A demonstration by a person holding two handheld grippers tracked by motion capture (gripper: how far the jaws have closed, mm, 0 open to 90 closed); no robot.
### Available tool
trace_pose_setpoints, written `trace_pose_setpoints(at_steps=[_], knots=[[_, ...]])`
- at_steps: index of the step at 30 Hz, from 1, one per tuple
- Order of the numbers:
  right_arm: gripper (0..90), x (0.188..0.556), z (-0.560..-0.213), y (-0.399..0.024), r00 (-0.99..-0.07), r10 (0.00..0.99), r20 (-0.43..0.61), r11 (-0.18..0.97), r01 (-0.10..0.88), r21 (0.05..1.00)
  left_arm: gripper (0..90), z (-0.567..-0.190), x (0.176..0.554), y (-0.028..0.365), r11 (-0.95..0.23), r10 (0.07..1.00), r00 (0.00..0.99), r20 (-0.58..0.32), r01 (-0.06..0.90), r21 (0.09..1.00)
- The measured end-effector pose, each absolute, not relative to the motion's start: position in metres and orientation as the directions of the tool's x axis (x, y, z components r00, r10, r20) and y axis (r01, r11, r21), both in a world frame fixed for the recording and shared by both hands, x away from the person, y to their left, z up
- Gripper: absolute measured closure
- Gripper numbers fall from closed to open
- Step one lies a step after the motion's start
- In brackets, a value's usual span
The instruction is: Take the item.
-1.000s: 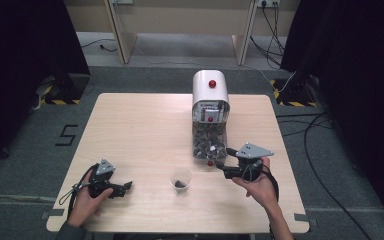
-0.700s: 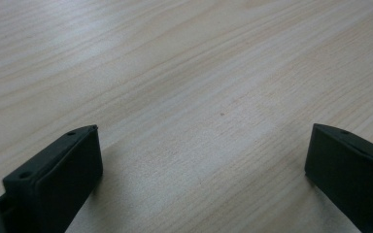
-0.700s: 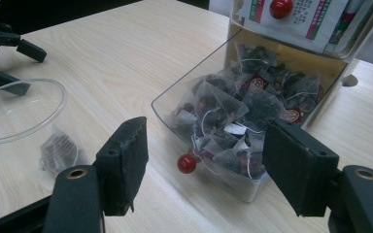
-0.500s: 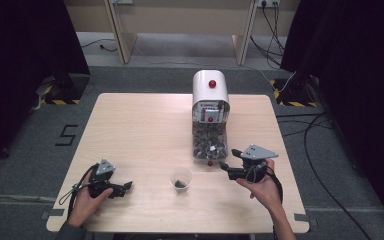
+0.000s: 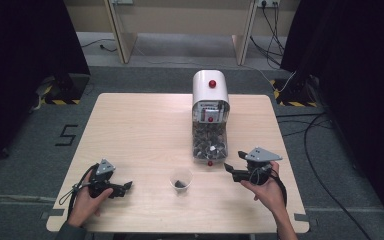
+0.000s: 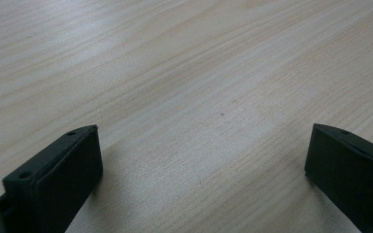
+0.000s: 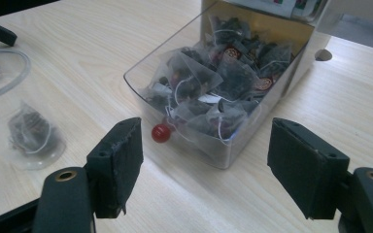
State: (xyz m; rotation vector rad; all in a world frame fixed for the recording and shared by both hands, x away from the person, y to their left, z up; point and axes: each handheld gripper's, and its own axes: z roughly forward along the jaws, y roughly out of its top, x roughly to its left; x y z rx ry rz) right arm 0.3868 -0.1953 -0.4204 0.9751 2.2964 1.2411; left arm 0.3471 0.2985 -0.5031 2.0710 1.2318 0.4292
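So far, one tea bag seems to have made it into the small clear cup (image 5: 181, 180), though from the high view the dark lump inside is too small to be sure of; the right gripper view shows it more like a bag with its string. At about seven o'clock on the table (image 5: 145, 125) the left gripper (image 5: 121, 188) rests in the person's left hand (image 5: 86, 200), jaws spread wide with nothing between them but bare wood. The cup stands at six o'clock, near the front edge. Just beyond it, around the table's centre-right, the white dispenser (image 5: 210, 90) has its clear drawer (image 7: 213, 145) pulled open and heaped with tea bags (image 7: 213, 92), a red knob (image 7: 161, 133) at its front. At four o'clock the right gripper (image 7: 204, 165) is wide open, empty, aimed at the drawer. Judging by this, another pick or shutting the drawer may be left
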Motion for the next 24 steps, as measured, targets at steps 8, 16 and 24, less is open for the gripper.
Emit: trace_pose_setpoints(at_steps=[8,16,24], knots=[[28.4,0.389,-0.426,-0.200,-0.685,0.728,0.023,0.378,0.428,0.821,0.0,-0.503,0.347,0.298,-0.320,0.866,0.497,-0.060,0.641,0.697],[28.2,0.388,-0.429,-0.205,-0.677,0.735,0.020,0.382,0.439,0.813,0.0,-0.503,0.347,0.298,-0.321,0.865,0.498,-0.059,0.641,0.697],[28.2,0.385,-0.435,-0.207,-0.672,0.740,0.016,0.390,0.449,0.804,0.0,-0.503,0.347,0.298,-0.320,0.865,0.497,-0.059,0.641,0.697]])
